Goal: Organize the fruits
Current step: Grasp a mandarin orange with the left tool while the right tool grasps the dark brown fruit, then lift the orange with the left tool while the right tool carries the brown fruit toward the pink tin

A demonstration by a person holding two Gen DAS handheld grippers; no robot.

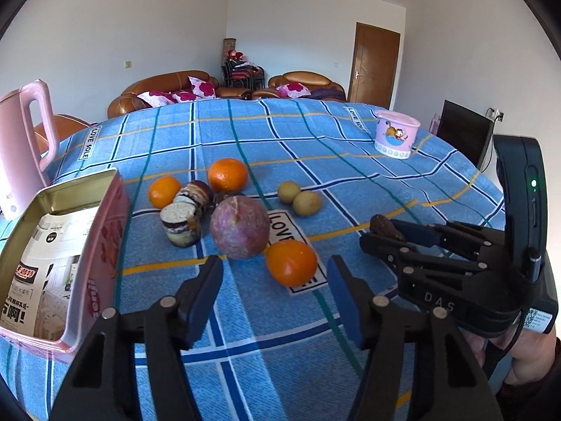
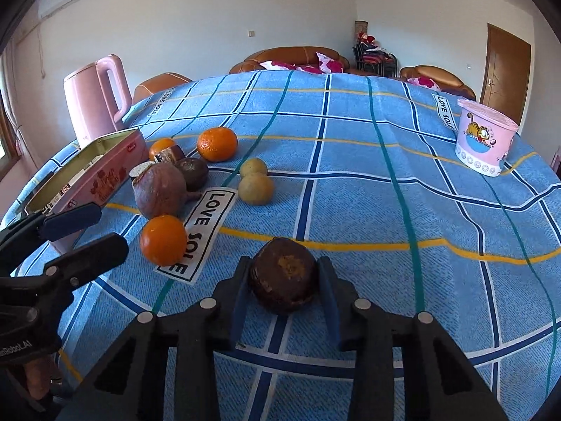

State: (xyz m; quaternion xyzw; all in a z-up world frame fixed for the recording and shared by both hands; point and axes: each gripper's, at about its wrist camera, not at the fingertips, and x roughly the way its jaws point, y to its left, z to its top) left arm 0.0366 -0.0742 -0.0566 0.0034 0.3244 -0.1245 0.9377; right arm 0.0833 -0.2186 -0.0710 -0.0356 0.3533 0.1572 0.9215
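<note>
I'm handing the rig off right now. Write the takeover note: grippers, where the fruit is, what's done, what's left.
Right gripper: jaws around the dark brown fruit, pads against its sides; it looks to be still on the tablecloth.
Left gripper: open, holding nothing, the nearest orange just ahead of its fingertips.
Pink tin: on the left, holds only printed paper, no fruit visible.
Loose on the cloth: three oranges, the big purple fruit, two small green fruits, dark cut pieces beside the tin.
Done: no fruit sorted.
Left: all the fruit.

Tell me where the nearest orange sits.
In the left wrist view, the orange lies on the tablecloth's LOVE SOLE label, beside the big purple fruit, just ahead of the left tool.
</note>
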